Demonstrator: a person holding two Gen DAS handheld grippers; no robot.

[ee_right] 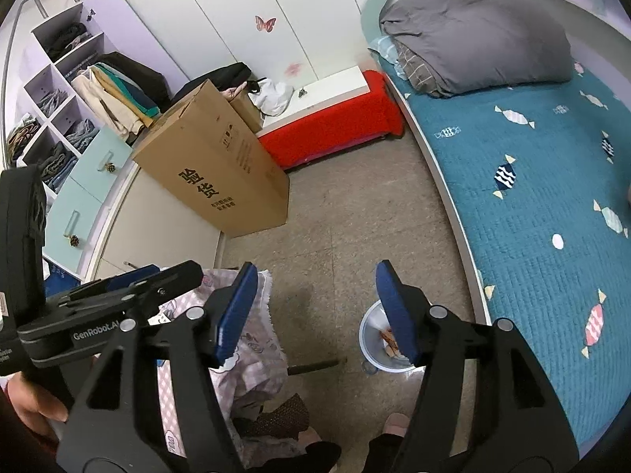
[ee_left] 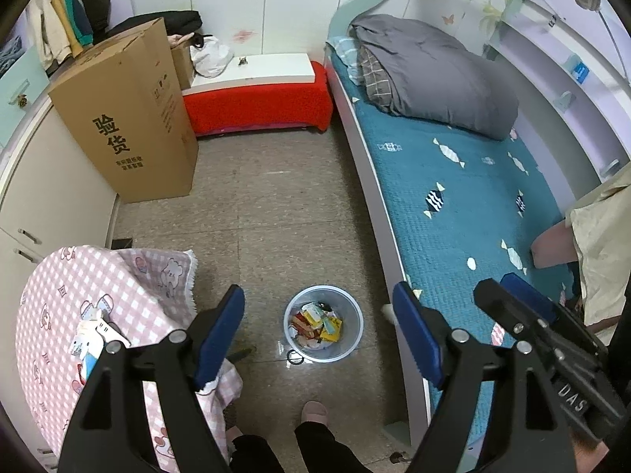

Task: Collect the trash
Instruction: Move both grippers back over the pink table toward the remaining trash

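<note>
A small clear trash bin stands on the floor between a round table and the bed, holding several colourful wrappers. My left gripper is open and empty, held high above the bin. In the right wrist view the bin is partly hidden behind my right finger. My right gripper is open and empty, also high above the floor. White and blue packets lie on the pink checked tablecloth to the left. The other gripper shows at the right edge of the left wrist view and the left edge of the right wrist view.
A tall cardboard box stands by the cupboards at left. A red-covered bench sits against the far wall. The bed with a teal quilt and a grey duvet fills the right. My slippered foot is near the bin.
</note>
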